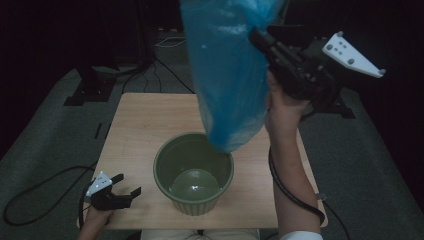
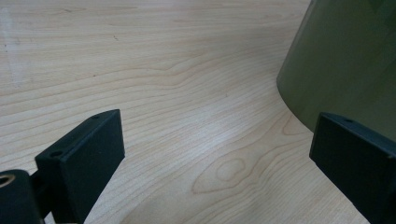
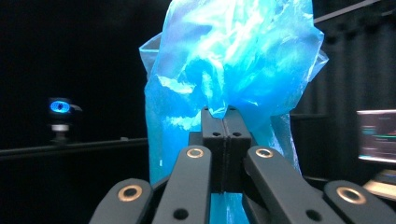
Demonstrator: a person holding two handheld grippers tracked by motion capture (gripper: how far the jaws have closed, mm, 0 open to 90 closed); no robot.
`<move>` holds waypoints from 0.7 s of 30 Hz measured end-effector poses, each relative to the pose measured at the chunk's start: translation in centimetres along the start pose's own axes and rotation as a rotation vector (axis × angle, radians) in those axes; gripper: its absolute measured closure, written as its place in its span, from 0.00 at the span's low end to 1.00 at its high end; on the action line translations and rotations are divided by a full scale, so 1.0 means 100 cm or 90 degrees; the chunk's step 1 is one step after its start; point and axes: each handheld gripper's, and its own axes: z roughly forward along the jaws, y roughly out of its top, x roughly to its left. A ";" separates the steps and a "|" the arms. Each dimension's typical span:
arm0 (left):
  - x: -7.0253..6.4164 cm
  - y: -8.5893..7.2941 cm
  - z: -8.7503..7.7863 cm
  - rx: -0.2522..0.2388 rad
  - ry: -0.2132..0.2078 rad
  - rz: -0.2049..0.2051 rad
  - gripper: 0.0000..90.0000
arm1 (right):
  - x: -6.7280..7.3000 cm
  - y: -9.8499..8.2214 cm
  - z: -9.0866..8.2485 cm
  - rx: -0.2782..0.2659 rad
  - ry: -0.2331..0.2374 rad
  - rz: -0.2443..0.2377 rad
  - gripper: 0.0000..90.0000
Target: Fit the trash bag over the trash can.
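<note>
Dark curtains ring the wooden table [image 1: 145, 125]. Right claw [image 1: 257, 37] pinches the blue plastic bag [image 1: 227, 75] high at 12 o'clock, ready to line the green bin [image 1: 193, 172]; left claw [image 1: 127, 186] waits open at 9 o'clock.

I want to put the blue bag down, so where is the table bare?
Free: the far table strip behind the green bin, and the left side between bin and left gripper. Tighter: the right edge, where the forearm lies and the bag hangs from the right gripper.
</note>
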 end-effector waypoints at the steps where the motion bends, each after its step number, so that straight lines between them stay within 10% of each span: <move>1: 0.000 0.000 0.000 0.001 0.001 0.002 0.04 | 0.004 -0.003 0.003 0.001 0.011 0.003 1.00; 21: 0.000 0.000 -0.001 0.004 -0.001 0.006 0.04 | 0.012 -0.127 0.028 0.113 0.039 0.074 1.00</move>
